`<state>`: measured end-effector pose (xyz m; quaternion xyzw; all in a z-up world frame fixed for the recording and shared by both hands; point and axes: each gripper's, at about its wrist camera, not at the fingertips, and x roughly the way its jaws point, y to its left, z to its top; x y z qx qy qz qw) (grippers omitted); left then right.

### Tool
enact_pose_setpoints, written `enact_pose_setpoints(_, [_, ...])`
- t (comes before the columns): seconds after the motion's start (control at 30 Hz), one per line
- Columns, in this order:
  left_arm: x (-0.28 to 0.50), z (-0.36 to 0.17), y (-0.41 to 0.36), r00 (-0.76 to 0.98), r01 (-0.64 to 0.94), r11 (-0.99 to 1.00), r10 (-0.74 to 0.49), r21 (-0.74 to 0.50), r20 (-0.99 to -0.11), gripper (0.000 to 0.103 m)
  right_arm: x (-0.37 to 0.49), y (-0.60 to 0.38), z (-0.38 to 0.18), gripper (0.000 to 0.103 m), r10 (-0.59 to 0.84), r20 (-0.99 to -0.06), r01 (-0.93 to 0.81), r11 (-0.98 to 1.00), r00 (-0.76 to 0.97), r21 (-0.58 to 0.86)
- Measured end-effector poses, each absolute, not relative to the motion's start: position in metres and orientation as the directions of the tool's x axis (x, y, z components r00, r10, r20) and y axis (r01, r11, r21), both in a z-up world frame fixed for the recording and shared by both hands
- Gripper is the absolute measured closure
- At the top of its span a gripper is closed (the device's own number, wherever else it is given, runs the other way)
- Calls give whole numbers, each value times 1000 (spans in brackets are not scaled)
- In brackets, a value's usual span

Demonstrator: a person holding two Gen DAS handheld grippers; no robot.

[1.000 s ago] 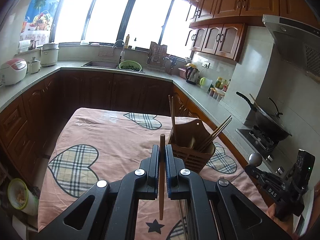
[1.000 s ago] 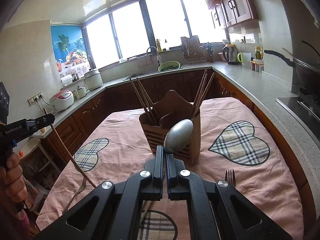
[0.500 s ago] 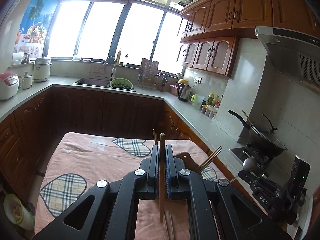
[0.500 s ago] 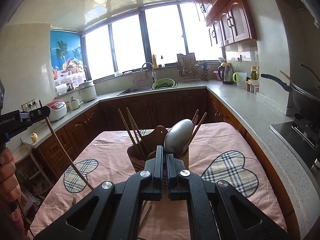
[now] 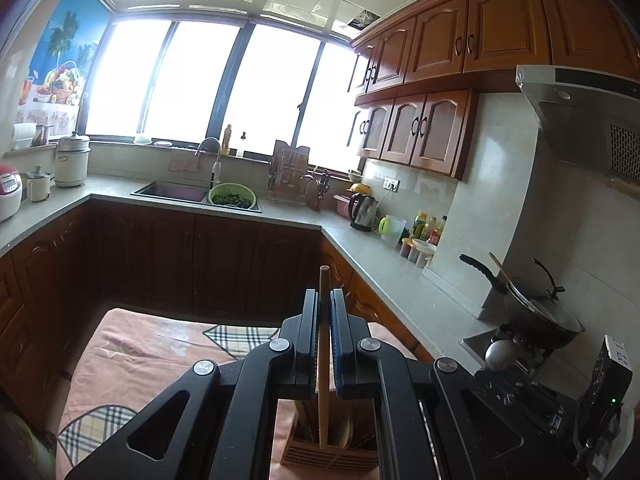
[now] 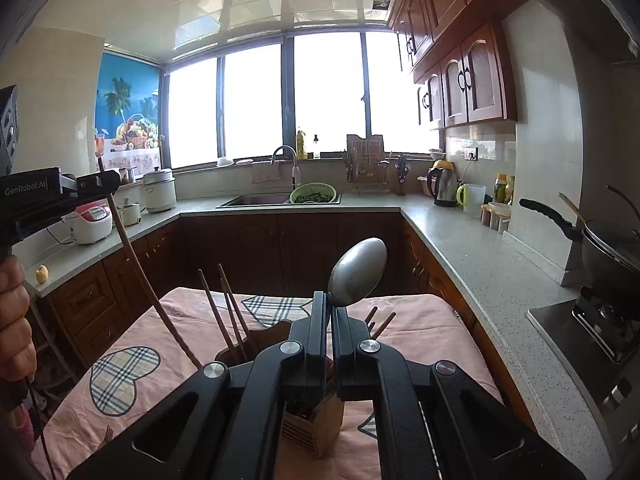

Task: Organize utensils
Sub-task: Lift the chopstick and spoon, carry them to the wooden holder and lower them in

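My left gripper is shut on a wooden chopstick that stands upright. Its lower end hangs just over the wooden utensil holder, which shows below the jaws. My right gripper is shut on the handle of a metal spoon, bowl upward, above the same holder. Several chopsticks lean in the holder's compartments. In the right wrist view the left gripper is at the far left with its chopstick slanting down toward the holder. The spoon's bowl appears at the right of the left wrist view.
The holder stands on a table under a pink cloth with plaid hearts. A fork lies on the cloth near its front left. Counters with a sink, a rice cooker and a stove with a wok ring the table.
Both grippers rose and closed in on the holder, which now sits low behind the jaws in both views. Each keeps its hold, and the left chopstick now reaches down to the holder.
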<state>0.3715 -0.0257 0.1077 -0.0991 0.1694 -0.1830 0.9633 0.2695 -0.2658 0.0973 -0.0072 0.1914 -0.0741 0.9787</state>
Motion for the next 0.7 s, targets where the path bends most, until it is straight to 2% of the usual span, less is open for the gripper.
enact_pose_setpoints(0.23, [423, 74, -58, 865, 302, 919, -376, -254, -332, 99, 291, -265, 81, 101, -161, -389, 139, 987, 907, -84])
enact_pose_setpoints(0.7, [470, 22, -81, 817, 277, 928, -363, -248, -448, 99, 317, -272, 15, 101, -129, -527, 107, 992, 840, -72])
